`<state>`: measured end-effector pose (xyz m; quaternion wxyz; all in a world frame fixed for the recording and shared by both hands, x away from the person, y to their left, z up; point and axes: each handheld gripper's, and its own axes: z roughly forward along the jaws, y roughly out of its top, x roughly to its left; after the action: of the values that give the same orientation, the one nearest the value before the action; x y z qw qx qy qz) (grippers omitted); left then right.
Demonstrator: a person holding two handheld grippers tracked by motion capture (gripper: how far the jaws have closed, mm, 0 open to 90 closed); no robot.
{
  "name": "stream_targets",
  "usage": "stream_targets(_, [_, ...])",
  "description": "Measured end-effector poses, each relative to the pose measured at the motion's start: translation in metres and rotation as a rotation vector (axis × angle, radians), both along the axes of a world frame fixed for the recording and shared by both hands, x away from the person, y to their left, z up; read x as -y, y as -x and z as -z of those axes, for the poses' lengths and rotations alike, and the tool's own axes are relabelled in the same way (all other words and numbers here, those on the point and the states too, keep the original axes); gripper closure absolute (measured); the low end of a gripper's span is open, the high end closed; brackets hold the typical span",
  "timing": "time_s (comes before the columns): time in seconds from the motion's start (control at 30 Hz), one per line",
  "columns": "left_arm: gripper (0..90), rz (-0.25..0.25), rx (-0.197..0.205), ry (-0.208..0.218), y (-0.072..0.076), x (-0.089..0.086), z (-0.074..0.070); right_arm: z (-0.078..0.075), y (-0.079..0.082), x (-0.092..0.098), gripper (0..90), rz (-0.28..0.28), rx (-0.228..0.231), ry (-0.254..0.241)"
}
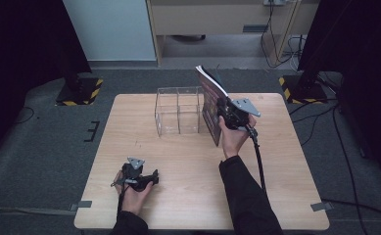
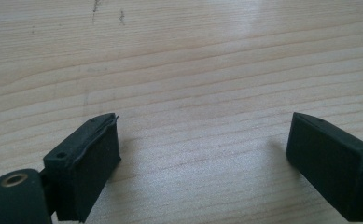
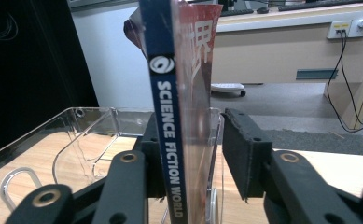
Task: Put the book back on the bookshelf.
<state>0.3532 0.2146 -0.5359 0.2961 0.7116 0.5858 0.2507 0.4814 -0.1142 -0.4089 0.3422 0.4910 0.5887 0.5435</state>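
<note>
A magazine [image 1: 210, 105] with "SCIENCE FICTION WORLD" on its blue spine [image 3: 170, 116] stands upright on its edge at the right side of a clear plastic holder [image 1: 177, 111]. My right gripper [image 1: 222, 115] reaches it from the right. In the right gripper view the magazine is between the jaws of my right gripper [image 3: 193, 149]. The left pad lies against the spine side and the right pad stands off it with a gap, so this gripper is open. The holder's clear wall [image 3: 90, 135] runs just behind. My left gripper [image 1: 151, 177] rests near the table's front left, open [image 2: 205, 149] over bare wood.
The wooden table [image 1: 188, 166] has room in the middle and at the right. A cable [image 1: 259, 161] trails from the right gripper over the front edge. Black stands on striped bases sit on the floor at back left [image 1: 78, 90] and back right [image 1: 300, 88].
</note>
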Motion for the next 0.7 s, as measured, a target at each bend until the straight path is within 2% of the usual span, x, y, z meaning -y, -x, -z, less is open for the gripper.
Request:
stream_targets(0.37, [8.5, 0.0, 0.0, 0.0, 0.0, 0.0, 0.0, -0.0021, 0.0031, -0.0007, 53.5, -0.013, 0.005, 0.007])
stream_targets(0.43, [8.5, 0.001, -0.001, -0.001, 0.0, -0.0001, -0.0001, -0.0024, 0.0033, -0.0005, 59.3, -0.022, 0.003, 0.005])
stream_targets(0.53, [8.5, 0.002, -0.001, -0.001, 0.0, -0.0001, -0.0001, -0.0026, 0.0032, 0.0, 78.6, -0.042, -0.008, -0.006])
stream_targets(0.57, [8.5, 0.001, -0.001, -0.001, 0.0, -0.0001, -0.0001, -0.0028, 0.0032, 0.0, 81.5, -0.043, -0.011, -0.016])
stream_targets(0.7, [8.4, 0.001, -0.001, -0.001, 0.0, -0.0001, -0.0001, -0.0031, 0.0024, -0.0008, 83.7, -0.02, -0.012, -0.045])
